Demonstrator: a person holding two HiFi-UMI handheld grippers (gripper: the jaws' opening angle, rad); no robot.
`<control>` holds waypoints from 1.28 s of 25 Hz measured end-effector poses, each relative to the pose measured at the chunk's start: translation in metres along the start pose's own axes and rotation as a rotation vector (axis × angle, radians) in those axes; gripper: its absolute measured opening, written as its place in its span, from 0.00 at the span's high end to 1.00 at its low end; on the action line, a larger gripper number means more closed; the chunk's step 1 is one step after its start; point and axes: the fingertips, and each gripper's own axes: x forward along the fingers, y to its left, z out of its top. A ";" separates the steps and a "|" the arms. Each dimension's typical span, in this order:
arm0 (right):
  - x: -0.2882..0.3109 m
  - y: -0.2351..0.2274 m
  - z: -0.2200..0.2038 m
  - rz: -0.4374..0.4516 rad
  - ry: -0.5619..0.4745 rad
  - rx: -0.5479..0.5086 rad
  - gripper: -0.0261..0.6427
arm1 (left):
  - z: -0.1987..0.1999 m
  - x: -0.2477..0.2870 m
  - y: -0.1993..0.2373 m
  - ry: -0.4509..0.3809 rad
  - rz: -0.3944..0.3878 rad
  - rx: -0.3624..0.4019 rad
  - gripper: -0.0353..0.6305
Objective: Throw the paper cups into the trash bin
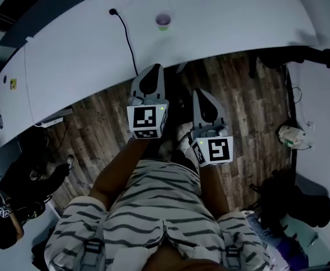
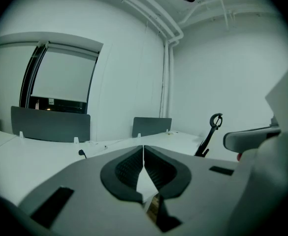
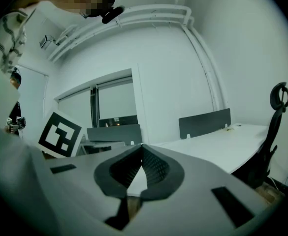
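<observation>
**White desk, one cup at 12 o'clock, both grippers short of it**

A long, curved white desk (image 1: 221,27) spans the top of the head view, with dark wood-plank floor (image 1: 249,112) below its edge. On the desk, near 12 o'clock, stands the single paper cup (image 1: 163,21). It is upright and small, with a purplish inside and a greenish lower wall. A black cable (image 1: 128,38) runs over the desktop just to its 9 o'clock side.

The left gripper (image 1: 152,72) and the right gripper (image 1: 203,95) are side by side over the floor, close to the person's body and well apart from the cup. In each gripper view the ribbed pads meet at the tips with nothing between them, so both are closed and empty.

The step in hand looks like the reach. To do it well, one gripper's jaws should be spread before it arrives. It should then come in level at the cup's mid-wall and close gently, since thin paper is likely to crush or tip. The approach is best kept off the cable side.

No trash bin can be picked out. A pale bundle (image 1: 291,135) lies on the floor at 3 o'clock, too small to identify.
</observation>
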 end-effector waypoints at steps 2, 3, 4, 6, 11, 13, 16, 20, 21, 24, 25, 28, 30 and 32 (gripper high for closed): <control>0.005 0.000 -0.007 -0.006 0.014 0.005 0.94 | -0.006 0.012 0.004 0.010 -0.005 0.005 0.91; 0.007 0.000 -0.010 -0.009 0.020 0.008 0.94 | -0.010 0.018 0.005 0.014 -0.009 0.007 0.91; 0.009 0.000 -0.013 -0.012 0.025 0.010 0.95 | -0.013 0.024 0.007 0.020 -0.012 0.008 0.91; 0.012 -0.001 -0.020 -0.019 0.039 0.014 0.95 | -0.022 0.036 0.010 0.031 -0.018 0.007 0.91; 0.019 -0.001 -0.036 -0.034 0.070 0.020 0.95 | -0.041 0.065 0.022 0.049 -0.016 0.010 0.91; 0.022 -0.001 -0.042 -0.039 0.082 0.023 0.95 | -0.051 0.077 0.027 0.060 -0.014 0.015 0.91; 0.024 0.000 -0.051 -0.044 0.101 0.033 0.95 | -0.068 0.095 0.033 0.086 -0.021 0.025 0.86; 0.027 -0.001 -0.064 -0.047 0.123 0.046 0.95 | -0.088 0.119 0.041 0.108 -0.022 0.038 0.80; 0.028 -0.001 -0.066 -0.048 0.129 0.048 0.95 | -0.093 0.126 0.043 0.112 -0.022 0.039 0.78; 0.029 0.000 -0.074 -0.053 0.147 0.050 0.95 | -0.106 0.143 0.048 0.118 -0.021 0.036 0.71; 0.029 0.000 -0.076 -0.055 0.151 0.051 0.94 | -0.109 0.148 0.051 0.119 -0.020 0.035 0.69; 0.029 0.001 -0.082 -0.062 0.166 0.053 0.94 | -0.119 0.168 0.059 0.123 -0.014 0.047 0.63; 0.030 0.003 -0.086 -0.068 0.175 0.061 0.95 | -0.125 0.183 0.065 0.130 -0.009 0.059 0.59; 0.031 0.005 -0.089 -0.075 0.182 0.071 0.95 | -0.129 0.197 0.072 0.139 -0.002 0.074 0.56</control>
